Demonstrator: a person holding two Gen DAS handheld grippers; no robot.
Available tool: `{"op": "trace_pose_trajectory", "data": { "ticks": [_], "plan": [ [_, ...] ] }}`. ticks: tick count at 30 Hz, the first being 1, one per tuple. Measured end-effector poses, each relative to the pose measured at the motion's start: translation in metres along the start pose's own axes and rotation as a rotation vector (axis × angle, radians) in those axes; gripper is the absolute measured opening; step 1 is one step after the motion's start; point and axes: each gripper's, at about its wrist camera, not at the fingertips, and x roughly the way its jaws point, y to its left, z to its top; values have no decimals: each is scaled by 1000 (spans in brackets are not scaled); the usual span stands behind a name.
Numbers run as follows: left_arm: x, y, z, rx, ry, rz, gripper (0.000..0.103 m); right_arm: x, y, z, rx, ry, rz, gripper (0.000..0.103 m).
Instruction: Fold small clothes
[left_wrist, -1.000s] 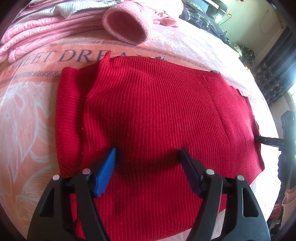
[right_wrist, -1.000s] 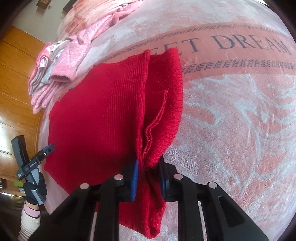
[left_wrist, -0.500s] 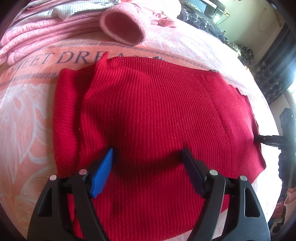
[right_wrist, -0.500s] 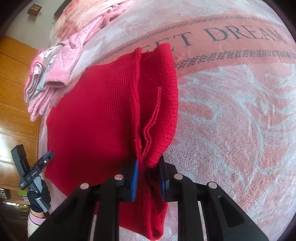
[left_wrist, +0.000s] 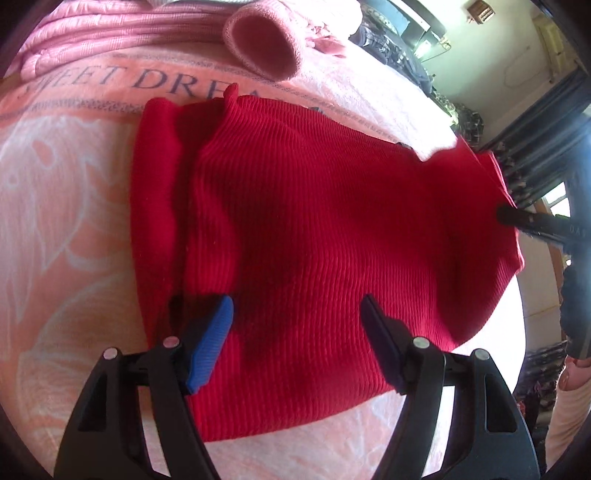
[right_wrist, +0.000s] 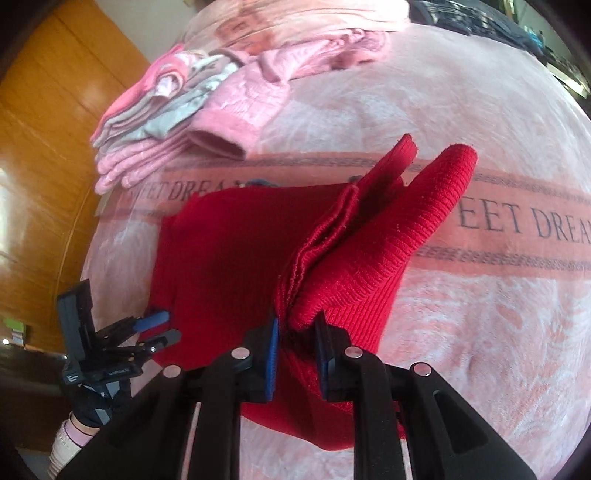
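A red ribbed sweater (left_wrist: 314, 229) lies on the pink "SWEET DREAMS" blanket (left_wrist: 66, 192), one sleeve folded in along its left side. My left gripper (left_wrist: 295, 325) is open over the sweater's near hem, its fingers wide apart with only flat cloth between them. In the right wrist view, the right gripper (right_wrist: 297, 347) is shut on the sweater's (right_wrist: 229, 251) doubled side edge. It holds that fold up off the blanket. In the left wrist view the right gripper's tip (left_wrist: 517, 218) shows at the sweater's far right edge. The left gripper (right_wrist: 155, 328) shows at the sweater's other side.
A pile of folded pink and grey clothes (right_wrist: 177, 122) sits behind the sweater, with a pink sleeve cuff (left_wrist: 262, 48) hanging toward it. A wooden wardrobe (right_wrist: 48, 147) stands beyond the bed. Dark clothes (left_wrist: 391, 44) lie at the far edge. A gloved hand (right_wrist: 92, 417) holds the left gripper.
The right gripper has lifted the pinched sweater edge off the blanket and swung it upward. The sweater's right side now rises and wrinkles. The left gripper stays open over the hem.
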Motion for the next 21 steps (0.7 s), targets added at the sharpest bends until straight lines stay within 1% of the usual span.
{"op": "trace_pose_trajectory", "data": {
  "ticks": [3, 6, 7, 8, 9, 10, 11, 14, 15, 17, 18, 20, 21],
  "plan": [
    [1, 6, -1, -10, -1, -16, 71, 27, 30, 3, -46, 44, -6, 17],
    [3, 9, 1, -28, 1, -26, 71, 57, 45, -3, -70, 110, -8, 20],
    [5, 10, 2, -31, 1, -24, 71, 65, 46, -5, -74, 122, -16, 24],
    [6, 10, 2, -33, 1, -21, 71, 68, 48, -8, -88, 126, -5, 30],
    [6, 10, 2, -34, 1, -19, 71, 67, 51, -10, -95, 125, 6, 34],
    [7, 9, 3, -34, 0, -15, 71, 62, 53, -13, -103, 116, 17, 40],
    [8, 8, 3, -31, 0, -12, 71, 55, 55, -14, -111, 99, 37, 42],
    [9, 7, 4, -28, 1, -9, 71, 28, 52, -16, -117, 58, 73, 43],
    [9, 7, 5, -31, 0, -12, 71, 18, 51, -17, -120, 42, 82, 45],
    [9, 9, 5, -42, -1, -23, 71, -3, 41, -20, -115, 7, 69, 59],
    [9, 11, 6, -47, -2, -28, 71, -11, 35, -20, -113, -10, 57, 61],
    [7, 13, 6, -64, 0, -38, 71, -26, 17, -24, -106, -32, 36, 69],
    [6, 13, 7, -76, 3, -43, 71, -29, 12, -25, -103, -37, 31, 70]
  ]
}}
